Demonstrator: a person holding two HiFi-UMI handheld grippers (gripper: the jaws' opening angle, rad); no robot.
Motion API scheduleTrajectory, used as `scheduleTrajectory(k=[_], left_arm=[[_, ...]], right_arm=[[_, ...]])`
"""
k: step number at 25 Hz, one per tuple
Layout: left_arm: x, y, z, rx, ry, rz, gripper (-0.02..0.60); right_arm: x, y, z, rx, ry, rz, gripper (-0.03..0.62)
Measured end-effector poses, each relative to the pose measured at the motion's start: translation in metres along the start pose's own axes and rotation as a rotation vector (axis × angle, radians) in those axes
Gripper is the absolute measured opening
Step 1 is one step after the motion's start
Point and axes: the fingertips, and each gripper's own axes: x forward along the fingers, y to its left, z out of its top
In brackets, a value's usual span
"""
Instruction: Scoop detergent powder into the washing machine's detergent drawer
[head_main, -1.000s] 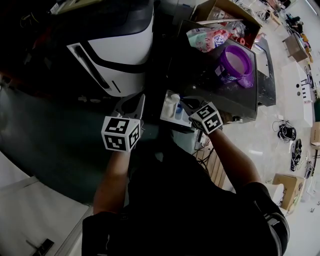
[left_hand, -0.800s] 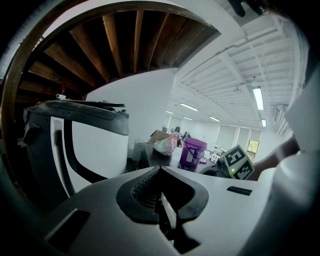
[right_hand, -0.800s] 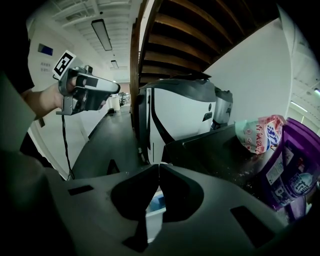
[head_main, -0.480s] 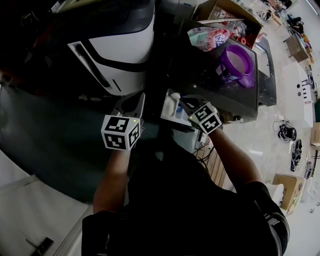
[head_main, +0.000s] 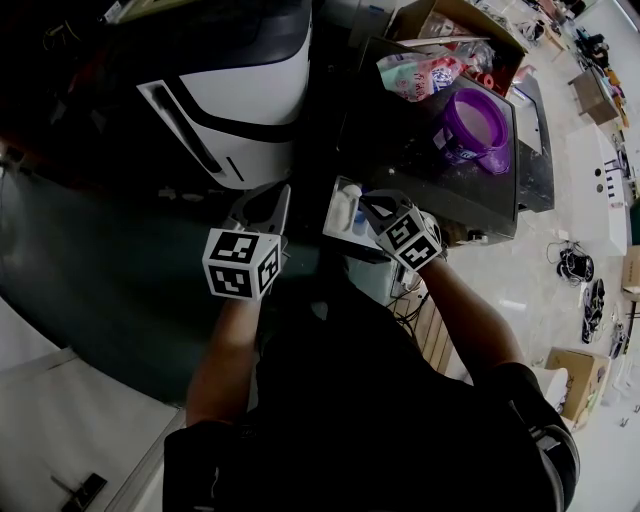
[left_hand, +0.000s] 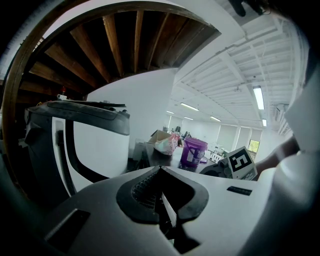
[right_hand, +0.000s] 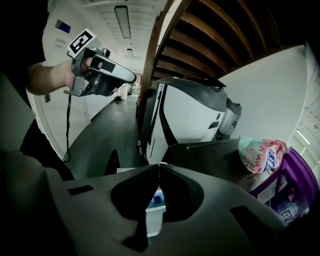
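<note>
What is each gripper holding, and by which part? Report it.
Nothing. Left gripper and right gripper are both shut empty; the detergent drawer lies beyond the right gripper's jaws.

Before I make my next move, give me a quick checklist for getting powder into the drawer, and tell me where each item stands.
1. Detergent drawer pulled open: ok, its white compartments show.
2. Right gripper lined up with the drawer: ok, the drawer sits just beyond its jaws.
3. Right gripper holding a scoop: not ok, jaws shut with nothing between them.
4. Left gripper free: ok, jaws shut and empty, off to the drawer's left.
5. Purple tub located: ok, on the dark top beyond the drawer; powder inside, cannot tell.
6. Scoop located: cannot tell, none visible.
</note>
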Motion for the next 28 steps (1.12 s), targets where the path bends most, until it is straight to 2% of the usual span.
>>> scheduleTrajectory(k=[28], left_arm=[[-0.017, 0.001, 0.001, 0.007, -0.018, 0.010, 0.008]], right_arm=[[-0.005, 0.018, 0.004, -0.311, 0.060, -0.053, 0.018]])
